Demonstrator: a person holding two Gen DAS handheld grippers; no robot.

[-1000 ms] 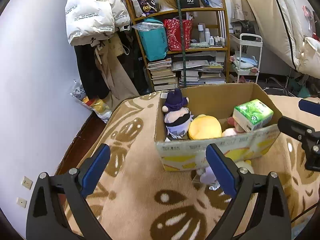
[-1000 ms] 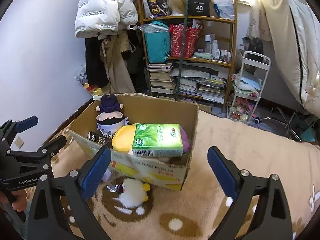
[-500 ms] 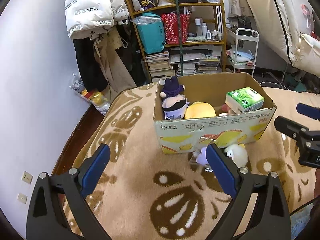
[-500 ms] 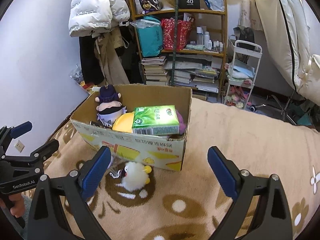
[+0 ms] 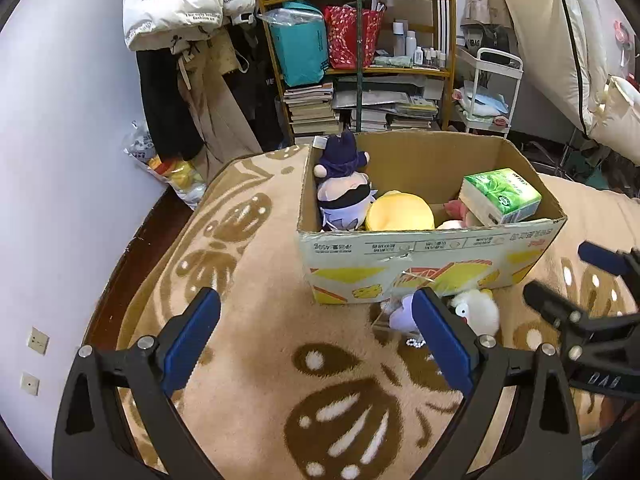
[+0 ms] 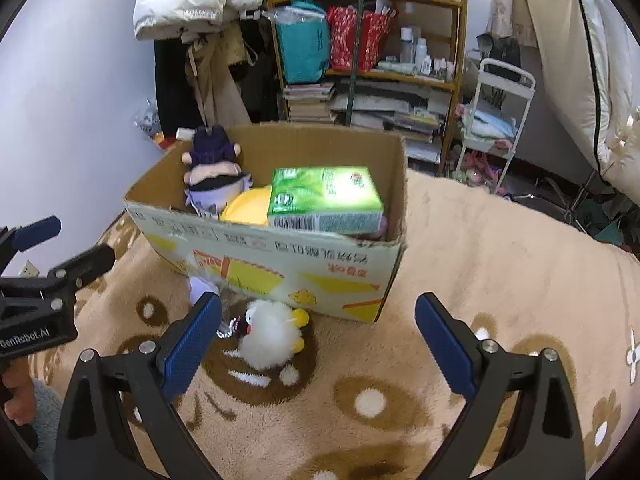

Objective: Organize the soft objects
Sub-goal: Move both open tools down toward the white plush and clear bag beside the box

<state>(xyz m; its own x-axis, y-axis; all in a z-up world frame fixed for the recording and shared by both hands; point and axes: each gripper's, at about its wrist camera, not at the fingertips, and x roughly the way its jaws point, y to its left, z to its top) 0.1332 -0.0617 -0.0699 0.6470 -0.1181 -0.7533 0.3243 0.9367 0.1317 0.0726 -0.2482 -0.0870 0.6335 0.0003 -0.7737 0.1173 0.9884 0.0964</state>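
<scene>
Jaws wide apart on both grippers, nothing held, and that fluffy white chick toy [image 6: 272,334] on the rug [image 6: 500,264] against the cardboard box [image 6: 320,264] looks feather-light and squashy, so pinch its round middle.

Matt cardboard box [image 6: 280,256], fluffy rug [image 6: 480,248]

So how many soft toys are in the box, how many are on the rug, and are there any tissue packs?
Soft toys showing in the cardboard box: 3 (purple-hat doll, yellow plush, pink plush)
Soft toys on the rug: 2 (white fluffy chick, small lilac toy)
Tissue packs: 1 (green)
Total: 6
</scene>
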